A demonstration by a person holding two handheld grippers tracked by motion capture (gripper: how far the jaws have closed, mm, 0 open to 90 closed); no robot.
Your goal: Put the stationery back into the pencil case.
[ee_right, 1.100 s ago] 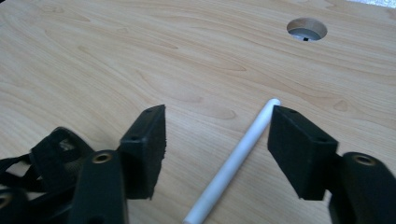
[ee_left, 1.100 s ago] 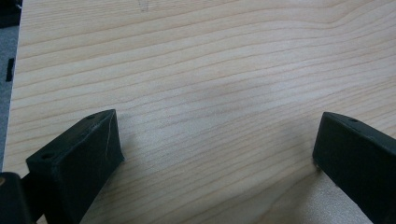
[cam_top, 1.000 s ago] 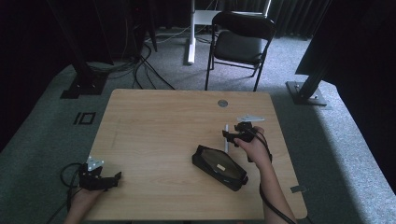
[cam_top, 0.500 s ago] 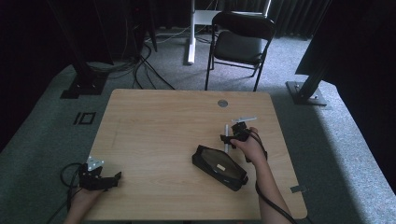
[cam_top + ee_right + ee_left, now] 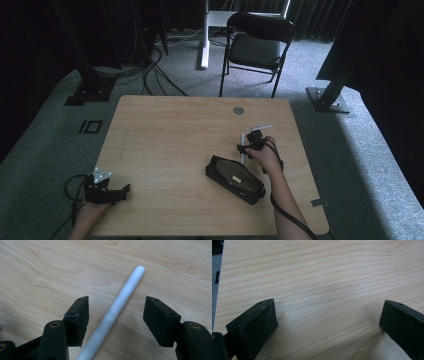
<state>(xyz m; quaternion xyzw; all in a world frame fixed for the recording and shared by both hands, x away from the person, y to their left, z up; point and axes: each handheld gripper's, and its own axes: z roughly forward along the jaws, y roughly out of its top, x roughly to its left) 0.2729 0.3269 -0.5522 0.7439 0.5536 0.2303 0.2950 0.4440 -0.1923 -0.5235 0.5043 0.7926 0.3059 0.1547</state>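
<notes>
One slim white plastic pen (image 5: pixel 117 310) lies flat on the right side of the wooden table (image 5: pixel 170 145), between my right gripper (image 5: pixel 116 315) jaws, which have just been closing but don't touch it yet. It looks light, stiff and slick; I'd pinch mid-barrel. One black zipped case (image 5: pixel 235 179) lies nearer. My left gripper (image 5: pixel 327 322) rests spread, near left.

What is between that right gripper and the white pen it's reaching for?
Nothing visible. The white pen lies on the bare table between the open jaws of the right gripper, which have just been closing and do not touch it yet.
</notes>
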